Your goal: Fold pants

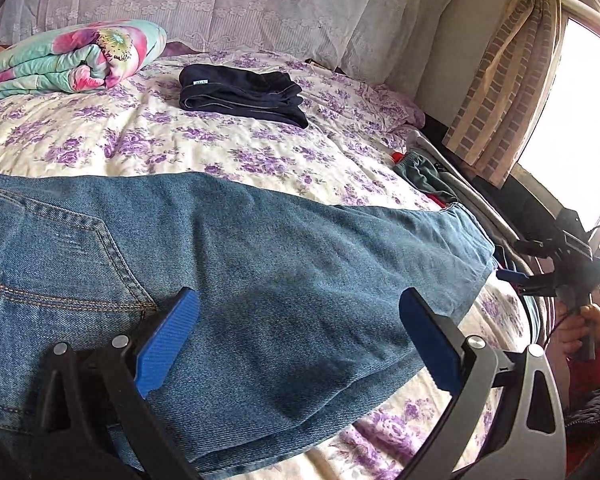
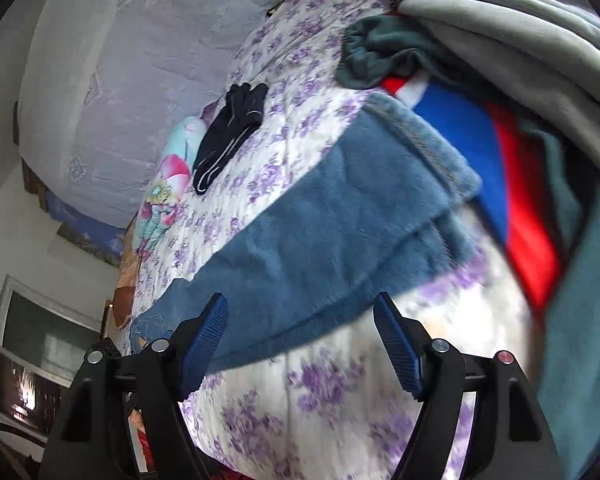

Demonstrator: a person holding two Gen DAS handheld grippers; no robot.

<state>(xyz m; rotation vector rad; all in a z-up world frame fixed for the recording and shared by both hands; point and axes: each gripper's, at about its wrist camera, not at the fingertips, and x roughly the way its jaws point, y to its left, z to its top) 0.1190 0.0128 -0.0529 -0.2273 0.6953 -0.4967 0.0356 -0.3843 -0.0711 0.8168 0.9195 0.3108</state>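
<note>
Blue jeans (image 1: pixel 236 280) lie flat across the bed, legs together, back pocket at the left and hems toward the right. My left gripper (image 1: pixel 300 332) is open, its blue pads spread just above the upper leg near the seat, holding nothing. In the right wrist view the leg ends of the jeans (image 2: pixel 340 216) lie ahead. My right gripper (image 2: pixel 300 340) is open and empty, just short of the near edge of the legs. It also shows in the left wrist view (image 1: pixel 516 276) by the hems, held by a hand.
Folded dark pants (image 1: pixel 240 94) lie farther back on the purple-flowered bedsheet (image 1: pixel 180 140). A rolled floral quilt (image 1: pixel 68 60) sits at the back left. A pile of grey, teal, red and blue clothes (image 2: pixel 500 140) lies beside the hems. A curtain (image 1: pixel 500 92) and window are at the right.
</note>
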